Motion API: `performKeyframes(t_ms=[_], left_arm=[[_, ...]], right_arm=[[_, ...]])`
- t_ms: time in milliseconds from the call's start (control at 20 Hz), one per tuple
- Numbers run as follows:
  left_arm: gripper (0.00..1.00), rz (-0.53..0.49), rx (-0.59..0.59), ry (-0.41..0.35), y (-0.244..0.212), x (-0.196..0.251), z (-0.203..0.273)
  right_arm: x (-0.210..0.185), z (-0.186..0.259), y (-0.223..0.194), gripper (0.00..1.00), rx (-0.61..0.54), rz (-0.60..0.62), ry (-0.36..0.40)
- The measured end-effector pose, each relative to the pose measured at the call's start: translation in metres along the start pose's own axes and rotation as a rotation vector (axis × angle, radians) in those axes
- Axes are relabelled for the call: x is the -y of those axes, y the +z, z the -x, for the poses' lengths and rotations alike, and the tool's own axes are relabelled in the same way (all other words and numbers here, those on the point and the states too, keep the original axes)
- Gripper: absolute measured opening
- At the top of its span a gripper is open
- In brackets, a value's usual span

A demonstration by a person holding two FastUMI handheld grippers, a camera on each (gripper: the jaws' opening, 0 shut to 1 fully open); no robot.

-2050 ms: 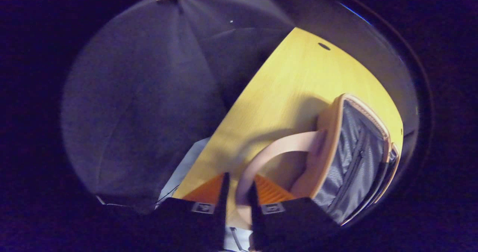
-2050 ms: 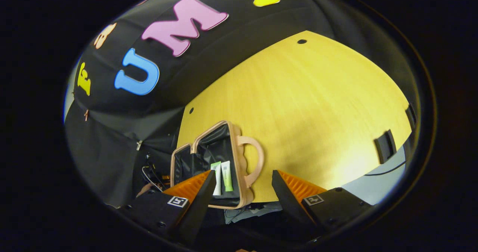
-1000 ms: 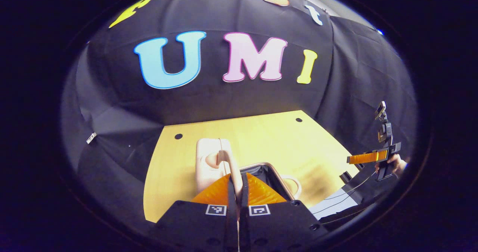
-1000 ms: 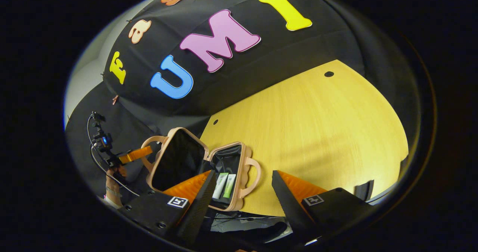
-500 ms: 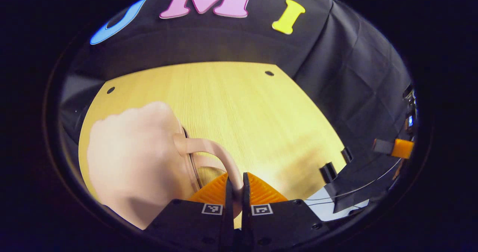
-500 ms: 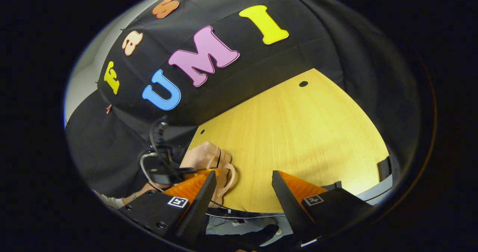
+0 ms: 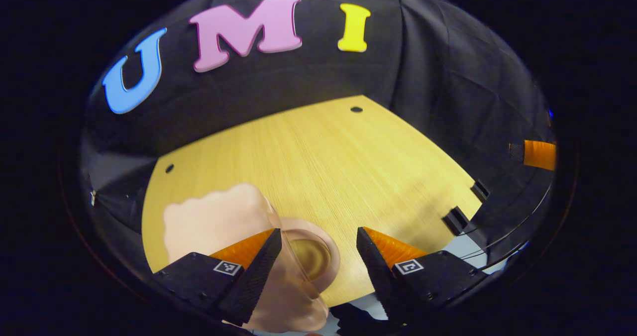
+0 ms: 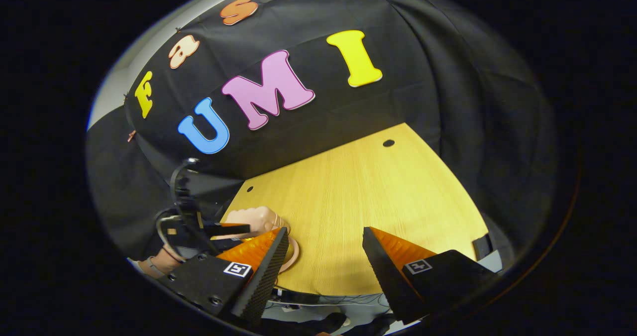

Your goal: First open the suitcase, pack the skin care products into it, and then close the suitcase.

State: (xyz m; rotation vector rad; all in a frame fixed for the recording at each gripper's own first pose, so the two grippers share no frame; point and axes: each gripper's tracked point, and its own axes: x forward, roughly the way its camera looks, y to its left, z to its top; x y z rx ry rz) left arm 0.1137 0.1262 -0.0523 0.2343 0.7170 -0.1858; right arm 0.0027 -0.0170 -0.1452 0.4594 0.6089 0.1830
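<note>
The pink suitcase (image 7: 214, 226) lies closed on the yellow table (image 7: 323, 167), near its front left corner. Its looped handle (image 7: 311, 259) sits between the spread fingers of my left gripper (image 7: 318, 231), which is open and touches nothing. In the right gripper view the closed suitcase (image 8: 256, 219) is small at the left, with the left gripper (image 8: 224, 229) and the hand (image 8: 159, 264) holding it just over it. My right gripper (image 8: 326, 231) is open and holds nothing, well to the right of the case. What the case holds is hidden.
Black cloth walls stand behind and to the sides of the table (image 8: 358, 206). Two black clips (image 7: 455, 221) sit on the table's front right edge. The right gripper (image 7: 540, 154) shows far off at the right. Cables hang below the front edge.
The suitcase lid came down and the case is now closed. My left gripper let go of the handle, opened and drew back a little. The right gripper stayed open.
</note>
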Motion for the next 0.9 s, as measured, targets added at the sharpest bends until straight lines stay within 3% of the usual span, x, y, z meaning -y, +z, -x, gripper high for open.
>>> performKeyframes(t_ms=[100,250,450,650,900], left_arm=[[0.95,0.054,0.149,0.039,0.053,-0.006,0.043],[0.95,0.178,0.365,0.015,0.120,-0.001,0.103],[0.95,0.151,0.564,0.076,0.162,-0.020,0.173],[0.95,0.101,0.667,0.169,0.166,-0.025,0.205],[0.95,0.158,0.674,0.133,0.170,-0.034,0.206]], right_arm=[[-0.020,0.000,0.030,0.95,0.069,0.090,-0.007],[-0.064,0.004,0.080,0.97,0.195,0.198,0.006],[-0.107,0.018,0.130,0.97,0.353,0.271,0.014],[-0.121,0.030,0.156,0.97,0.470,0.324,-0.024],[-0.125,0.035,0.158,0.97,0.487,0.350,-0.051]])
